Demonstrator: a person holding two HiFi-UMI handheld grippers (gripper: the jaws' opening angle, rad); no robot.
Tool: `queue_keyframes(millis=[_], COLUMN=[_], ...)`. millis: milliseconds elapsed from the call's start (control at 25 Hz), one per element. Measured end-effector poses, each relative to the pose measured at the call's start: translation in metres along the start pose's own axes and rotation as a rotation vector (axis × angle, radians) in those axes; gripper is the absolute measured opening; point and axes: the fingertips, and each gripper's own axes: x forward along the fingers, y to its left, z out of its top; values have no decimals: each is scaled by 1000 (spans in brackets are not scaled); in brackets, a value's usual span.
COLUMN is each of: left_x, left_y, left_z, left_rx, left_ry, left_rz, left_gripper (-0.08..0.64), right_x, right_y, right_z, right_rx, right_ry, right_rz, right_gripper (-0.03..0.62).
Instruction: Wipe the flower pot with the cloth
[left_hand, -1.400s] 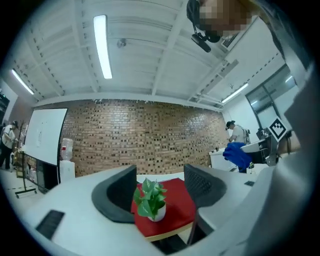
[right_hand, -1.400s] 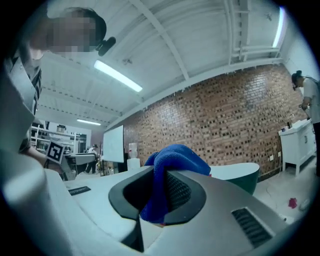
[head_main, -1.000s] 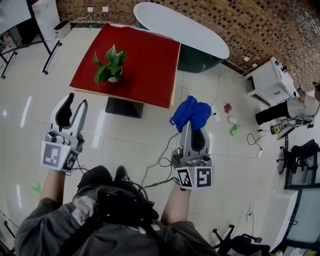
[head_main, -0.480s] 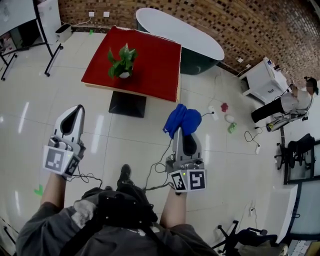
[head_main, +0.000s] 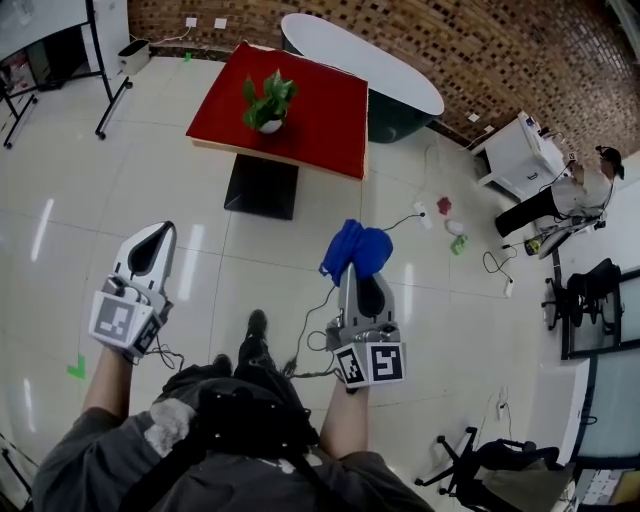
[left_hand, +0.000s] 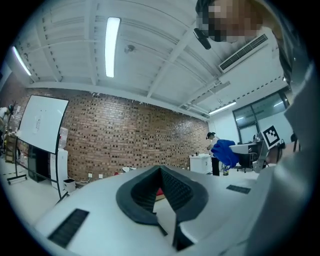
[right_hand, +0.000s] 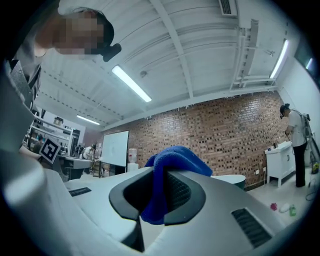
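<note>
Cloth (head_main: 357, 250), blue and bunched, sits pinched in the right tool (head_main: 357, 268), whose jaws are clamped on a fold of it. The right gripper view shows the fabric wedged between the pads and billowing above them. At 9 o'clock from it, about level with it, the left tool (head_main: 152, 238) has its jaws pressed together with nothing between them. Both tools point ahead over the tiled floor (head_main: 260, 260).

Far beyond, the flower pot (head_main: 270, 125), small and white under a leafy plant (head_main: 268, 92), stands upright on the red tabletop (head_main: 325, 135), a little left of its middle. From the cloth the pot lies toward 11 o'clock, well apart; from the empty tool, toward 1 o'clock. Neither tool looks clearly nearer, so the cloth-bearing right one likely needs to travel forward and slightly left to reach it.
</note>
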Motion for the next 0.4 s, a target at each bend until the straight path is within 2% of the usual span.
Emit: queue_keyframes(millis=[400], left_x=[-29], left_y=[-3], left_z=[-16], left_rx=[-20], left_ry=[37], left_rz=[-57], left_gripper=[20], right_x=[-28], right_y=[22], right_z=[-6], right_rx=[11], right_ry=[46], right_rz=[-49], right_gripper=[58])
